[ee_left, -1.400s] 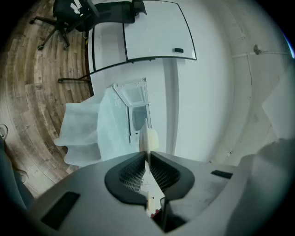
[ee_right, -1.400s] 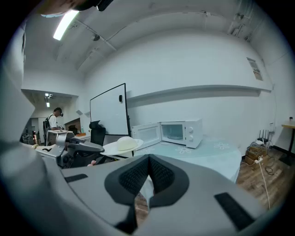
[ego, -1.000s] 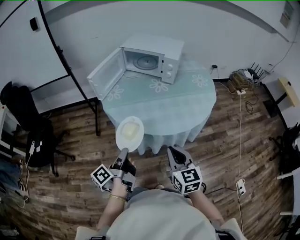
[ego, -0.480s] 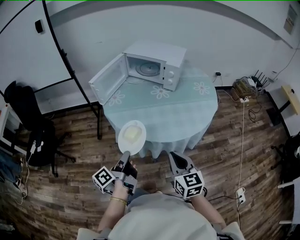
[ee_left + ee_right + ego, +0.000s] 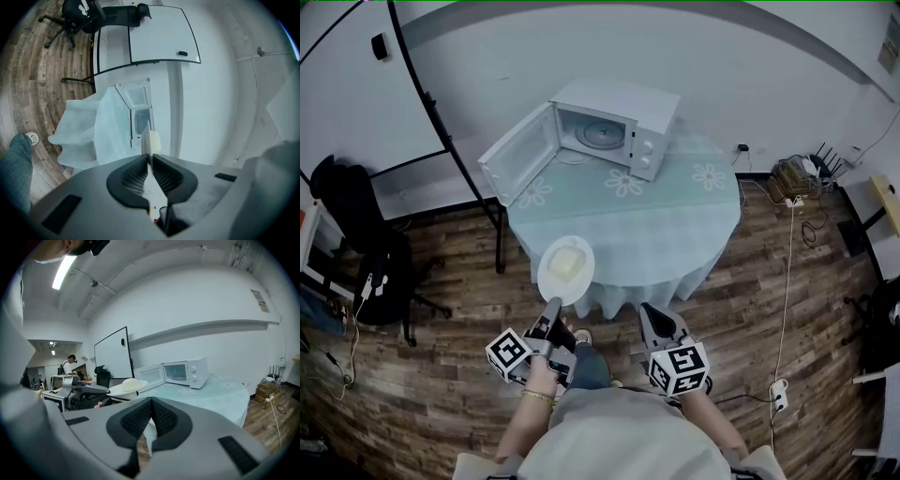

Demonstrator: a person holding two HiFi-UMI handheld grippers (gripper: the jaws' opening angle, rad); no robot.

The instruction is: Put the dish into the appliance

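The left gripper point(image 5: 551, 309) was found clamped on the near rim of the dish point(image 5: 566, 267), its jaws closed against the thin edge with the rim seated between the pads, as its own view showed. The dish was a pale round plate with a rounded mound at its middle, held clear of any surface in front of the person, at the near left edge of the round table point(image 5: 675, 234) when seen from the head view. It stood well apart from the microwave point(image 5: 623, 122), which sat at the far side of the table against the wall. The microwave's door point(image 5: 517, 155) was swung fully open to the left, and the turntable point(image 5: 600, 134) was visible inside the cavity, with nothing else to be seen on it. The table was covered by a light cloth with flower patterns that hung over its edge. The right gripper point(image 5: 652, 317) was held beside the left one, lower right of the dish and not touching it; its own view showed the jaws together with nothing between them. A dark office chair point(image 5: 356, 253) stood on the wooden floor point(image 5: 750, 309) to the left, and a cluster of cables point(image 5: 792, 173) lay by the wall at the right.
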